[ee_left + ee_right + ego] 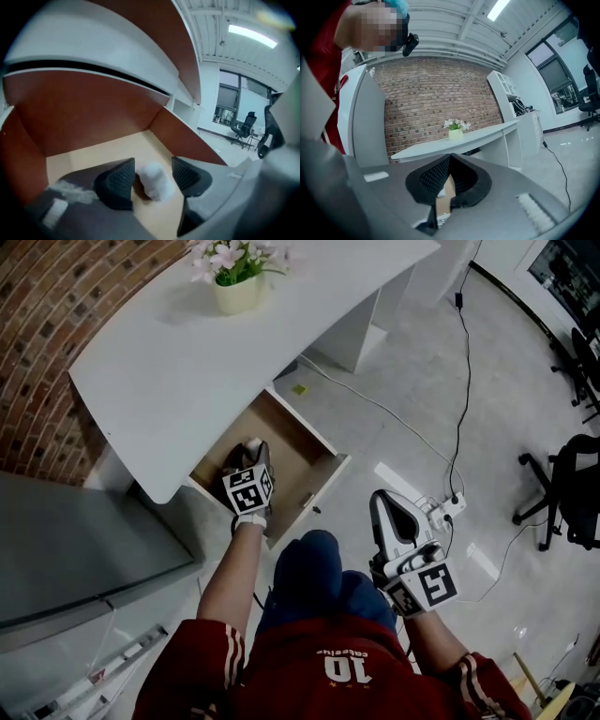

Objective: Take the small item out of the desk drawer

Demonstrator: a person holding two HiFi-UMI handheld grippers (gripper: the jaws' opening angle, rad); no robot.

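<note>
The left gripper (152,174) holds its jaws apart with the small fluffy item (154,185) between them on the drawer (93,152) floor (right gripper (447,176) closed, empty), so closing off-centre could nudge the light thing aside.

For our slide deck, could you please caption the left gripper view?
Open left gripper, jaws flanking a small white fluffy item on the pale floor of the brown-walled desk drawer.

Smooth matt white desk top (187,371), pale wooden drawer (291,442); fluffy white small item (153,180); rough brick wall (47,315)
</note>
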